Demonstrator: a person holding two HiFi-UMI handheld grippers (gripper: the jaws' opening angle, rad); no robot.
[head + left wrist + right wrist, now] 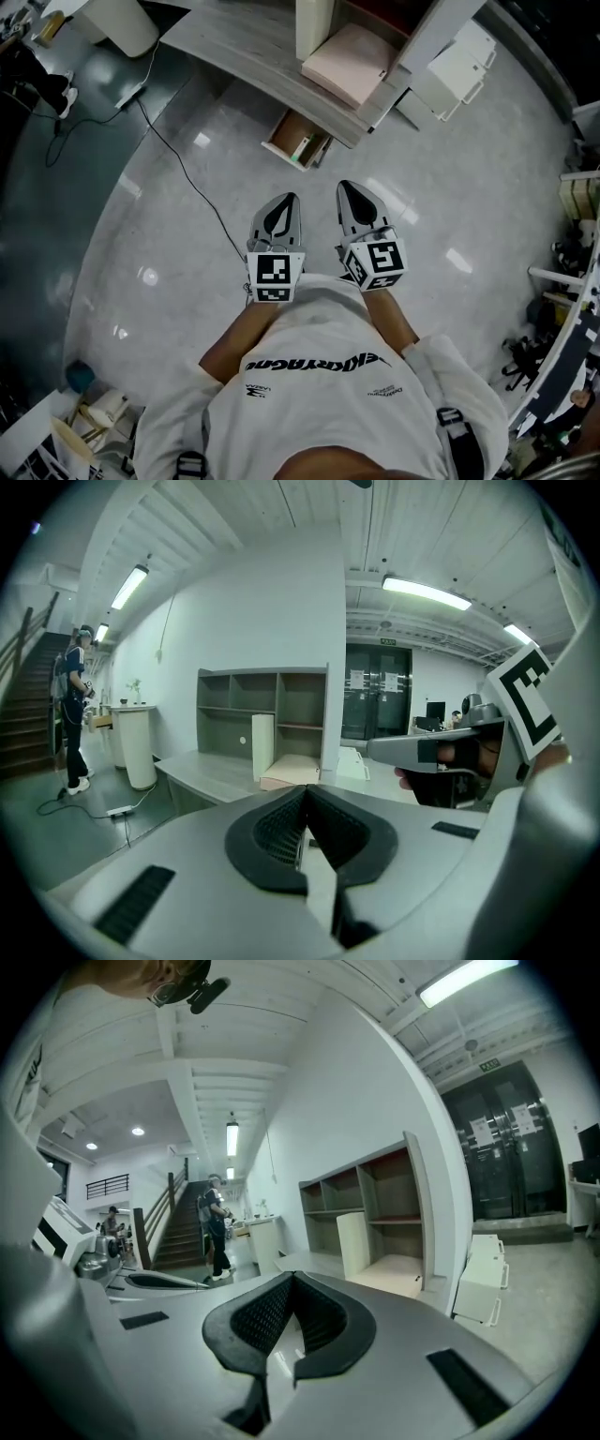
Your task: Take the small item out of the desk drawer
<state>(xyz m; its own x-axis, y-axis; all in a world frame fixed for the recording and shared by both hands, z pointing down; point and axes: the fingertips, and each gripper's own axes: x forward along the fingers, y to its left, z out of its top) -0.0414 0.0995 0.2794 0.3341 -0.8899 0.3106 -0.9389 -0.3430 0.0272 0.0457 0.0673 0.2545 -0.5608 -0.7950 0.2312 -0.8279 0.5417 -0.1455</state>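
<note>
In the upper left of the head view, a white pedestal stands on the dark floor and is cut off by the frame edge. A thin black cable trails from there across the pale floor toward the centre. The clutter in the lower left corner is too small to name.

At the centre the person holds both grippers side by side over the bare floor. The left gripper has its fingers pressed together with nothing between them, as its own view shows. That view looks toward a shelf unit, and the gripper's grey body hides the floor below. A distant person stands by the stairs at its left edge.

Just above the grippers in the head view, the drawer hangs open under the counter edge, well apart from both grippers. The small item lies inside it at the near right, only a green-and-white patch whose shape cannot be made out.

The right gripper also has its fingers together and empty. A beige board lies on the counter in the upper centre, partly under an upright panel. A white cabinet stands at the upper right. The things at the right edge are cut off and unclear.
</note>
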